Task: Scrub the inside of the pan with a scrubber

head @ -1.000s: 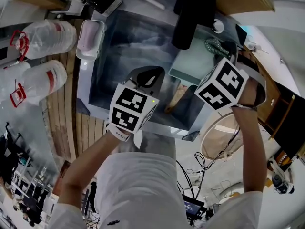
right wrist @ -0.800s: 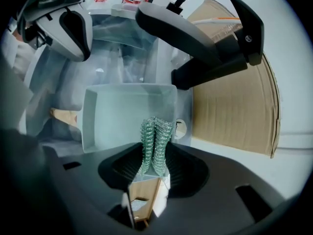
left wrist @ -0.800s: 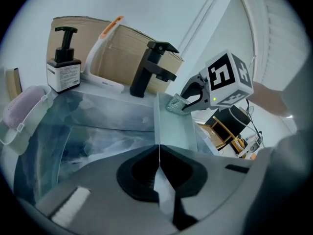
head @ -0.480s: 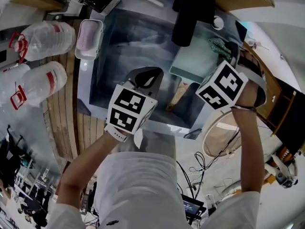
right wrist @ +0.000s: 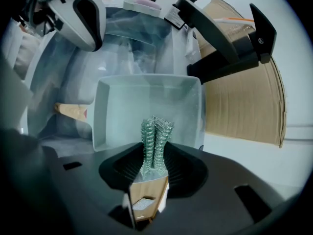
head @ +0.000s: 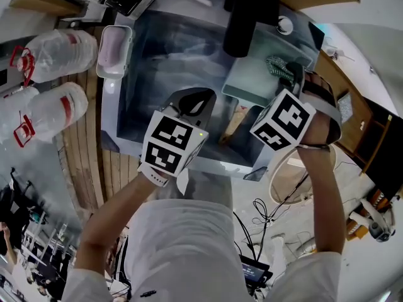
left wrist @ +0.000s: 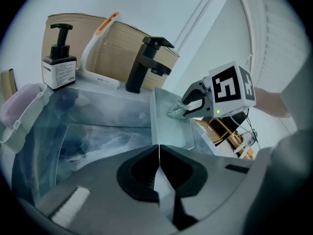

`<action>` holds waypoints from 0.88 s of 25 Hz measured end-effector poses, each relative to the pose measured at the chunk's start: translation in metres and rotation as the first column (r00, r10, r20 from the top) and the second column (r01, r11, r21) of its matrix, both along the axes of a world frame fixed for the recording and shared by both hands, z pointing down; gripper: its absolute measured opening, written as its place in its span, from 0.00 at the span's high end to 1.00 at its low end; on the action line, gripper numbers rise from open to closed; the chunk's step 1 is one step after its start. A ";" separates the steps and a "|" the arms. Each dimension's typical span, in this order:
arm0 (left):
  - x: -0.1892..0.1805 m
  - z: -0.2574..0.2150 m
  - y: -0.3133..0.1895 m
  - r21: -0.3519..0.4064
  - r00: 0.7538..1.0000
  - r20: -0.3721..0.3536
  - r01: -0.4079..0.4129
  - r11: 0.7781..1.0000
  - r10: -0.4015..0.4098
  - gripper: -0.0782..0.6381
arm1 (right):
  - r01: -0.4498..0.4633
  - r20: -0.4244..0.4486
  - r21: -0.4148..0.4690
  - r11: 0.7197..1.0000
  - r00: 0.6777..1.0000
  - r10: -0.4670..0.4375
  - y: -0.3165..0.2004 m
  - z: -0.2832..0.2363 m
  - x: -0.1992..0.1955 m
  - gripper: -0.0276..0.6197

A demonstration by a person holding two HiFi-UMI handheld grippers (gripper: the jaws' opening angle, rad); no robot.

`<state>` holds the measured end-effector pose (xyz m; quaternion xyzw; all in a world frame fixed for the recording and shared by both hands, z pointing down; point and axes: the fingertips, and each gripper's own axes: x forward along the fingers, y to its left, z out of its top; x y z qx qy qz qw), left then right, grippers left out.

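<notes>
A pale green square pan [head: 252, 83] sits at the right side of the sink [head: 164, 49], its wooden handle [head: 233, 126] pointing toward me. In the right gripper view the pan [right wrist: 127, 106] lies just beyond the jaws. My right gripper [right wrist: 155, 153] is shut on a silvery mesh scrubber [right wrist: 155, 133] and holds it over the pan's near rim. From the left gripper view, the scrubber [left wrist: 177, 110] hangs at the pan's [left wrist: 168, 126] right edge. My left gripper [left wrist: 159, 153] is shut with nothing in it, hovering over the sink's front [head: 194, 100].
A black faucet [head: 247, 17] rises behind the pan. A soap pump bottle [left wrist: 59, 65], a white brush [left wrist: 95, 48] and cardboard [right wrist: 244, 97] stand at the back. A pink soap dish [head: 113, 50] and two plastic bottles [head: 53, 52] lie left of the sink.
My right gripper has shifted a little left and away from me with the scrubber, closer over the pan. The left gripper has stayed in place.
</notes>
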<state>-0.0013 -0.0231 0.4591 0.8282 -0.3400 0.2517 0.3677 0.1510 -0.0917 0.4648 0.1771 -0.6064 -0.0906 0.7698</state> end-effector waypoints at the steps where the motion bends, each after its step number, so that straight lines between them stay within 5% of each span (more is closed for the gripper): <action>1: 0.000 0.000 0.000 0.001 1.000 0.000 -0.001 1.000 0.001 0.88 | 0.003 -0.005 0.003 1.000 1.000 -0.003 0.003 0.002 -0.001 0.76; 22: -0.004 0.003 0.007 -0.005 1.000 0.001 -0.013 1.000 0.013 0.88 | 0.036 -0.034 -0.113 0.993 0.999 -0.040 0.081 0.048 -0.020 0.77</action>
